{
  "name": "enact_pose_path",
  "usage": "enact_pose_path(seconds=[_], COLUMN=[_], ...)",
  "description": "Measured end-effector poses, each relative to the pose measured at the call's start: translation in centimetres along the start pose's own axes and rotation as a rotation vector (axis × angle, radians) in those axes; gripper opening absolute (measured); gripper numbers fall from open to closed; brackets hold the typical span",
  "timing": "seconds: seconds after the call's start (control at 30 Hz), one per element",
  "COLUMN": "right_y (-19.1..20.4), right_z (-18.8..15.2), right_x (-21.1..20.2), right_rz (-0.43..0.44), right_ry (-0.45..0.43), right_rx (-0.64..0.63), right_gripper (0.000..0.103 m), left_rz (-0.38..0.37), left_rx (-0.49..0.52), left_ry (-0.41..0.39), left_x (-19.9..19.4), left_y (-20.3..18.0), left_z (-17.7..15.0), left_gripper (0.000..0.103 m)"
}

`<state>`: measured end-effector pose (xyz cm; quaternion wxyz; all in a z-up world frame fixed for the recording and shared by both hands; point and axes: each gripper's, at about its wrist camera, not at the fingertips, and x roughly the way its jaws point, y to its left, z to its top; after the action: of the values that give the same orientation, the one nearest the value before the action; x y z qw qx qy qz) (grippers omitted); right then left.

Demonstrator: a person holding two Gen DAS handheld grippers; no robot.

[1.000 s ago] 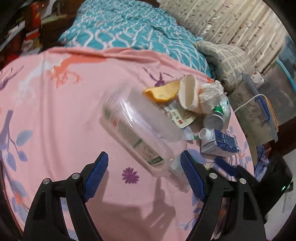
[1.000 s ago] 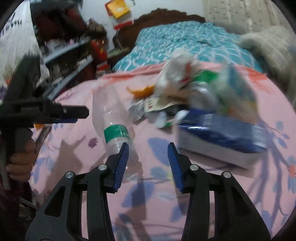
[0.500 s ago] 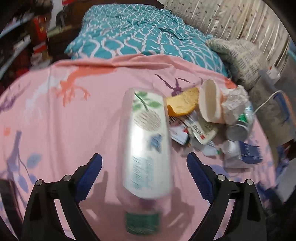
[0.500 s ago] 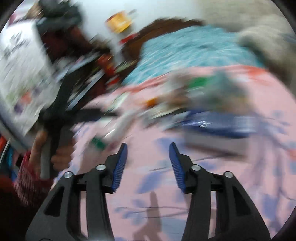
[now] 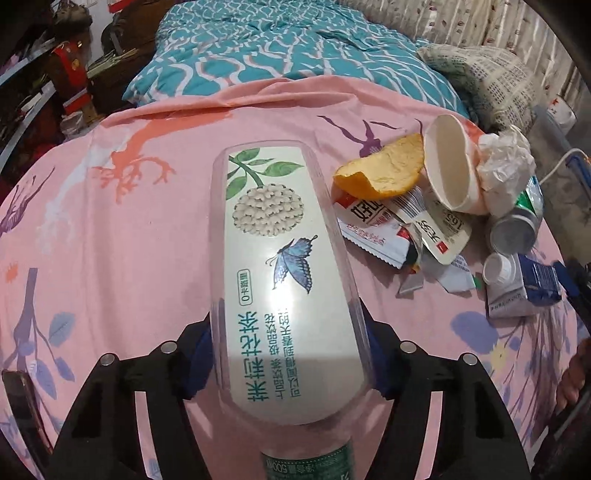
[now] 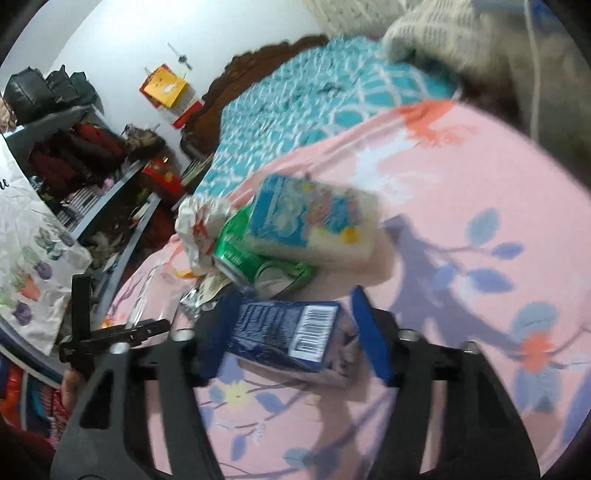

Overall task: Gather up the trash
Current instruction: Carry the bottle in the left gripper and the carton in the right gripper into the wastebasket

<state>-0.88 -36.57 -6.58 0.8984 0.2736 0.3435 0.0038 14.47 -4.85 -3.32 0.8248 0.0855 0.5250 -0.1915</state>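
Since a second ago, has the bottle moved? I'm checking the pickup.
Yes. The bottle lay slanted ahead of the left gripper; now it points straight at the teal quilt, between the closing jaws.

You are working over a bed covered with a pink sheet [image 5: 129, 229] printed with branches, leaves and flowers, and behind it lies a teal quilt [image 5: 280, 48] with a white wavy pattern, next to a grey-patterned pillow [image 5: 487, 77]. At the head of the bed you see a dark carved wooden headboard [image 6: 258, 70] against a plain white wall [image 6: 155, 33]. On one side stand cluttered metal shelves [image 6: 92, 158] with dark bags on top, and on the other side hangs a pale curtain [image 5: 461, 26].
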Motion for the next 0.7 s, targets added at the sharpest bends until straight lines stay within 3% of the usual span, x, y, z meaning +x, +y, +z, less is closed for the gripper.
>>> enact_pose_path(seconds=[0.07,0.17,0.27,0.33,0.37,0.4,0.57,0.6,0.67,0.7], right_y=[1.2,3.9,7.4,9.3,9.9,10.7,12.5,12.8,12.7,12.4], right_z=[-1.0,-3.5,-6.5,-7.7,-7.9,-8.0,-8.2,-8.3,-8.6,-8.6], right_x=[0.5,0.5,-0.5,-0.8,-0.9,-0.6,2.5,3.4,4.4,4.5], right_rz=[0.004,0.083,0.106,0.049,0.001,-0.053,-0.103,-0.138,-0.165,-0.167], right_ry=[0.026,0.104,0.157,0.134,0.103,0.063,0.082,0.09,0.12,0.133], right_rx=[-0.033,-0.101,-0.252,-0.362,-0.4,-0.446,-0.508,-0.525,-0.538,-0.528], right_gripper=[0.056,0.056,0.059,0.08,0.084,0.086,0.087,0.084,0.055,0.052], left_rz=[-0.01,-0.045,-0.074,-0.069,-0.069,-0.07,-0.074,-0.076,-0.078,-0.087], left_rx=[0.013,0.014,0.011,0.008,0.003,-0.002,-0.022,-0.019,-0.008,-0.002], left_ry=[0.002,0.012,0.019,0.019,0.019,0.017,-0.023,-0.037,-0.059,-0.073], left_x=[-0.3,-1.0,-1.6,-2.0,-2.2,-2.4,-4.4,-5.1,-6.3,-7.1], left_y=[0.0,0.5,1.0,1.2,1.4,1.4,1.7,1.7,1.5,1.3], left_z=[-0.5,-1.5,-2.5,-3.0,-3.1,-3.2,-3.7,-3.8,-4.1,-4.2], left_gripper=[0.061,0.061,0.061,0.061,0.061,0.061,0.061,0.061,0.061,0.061])
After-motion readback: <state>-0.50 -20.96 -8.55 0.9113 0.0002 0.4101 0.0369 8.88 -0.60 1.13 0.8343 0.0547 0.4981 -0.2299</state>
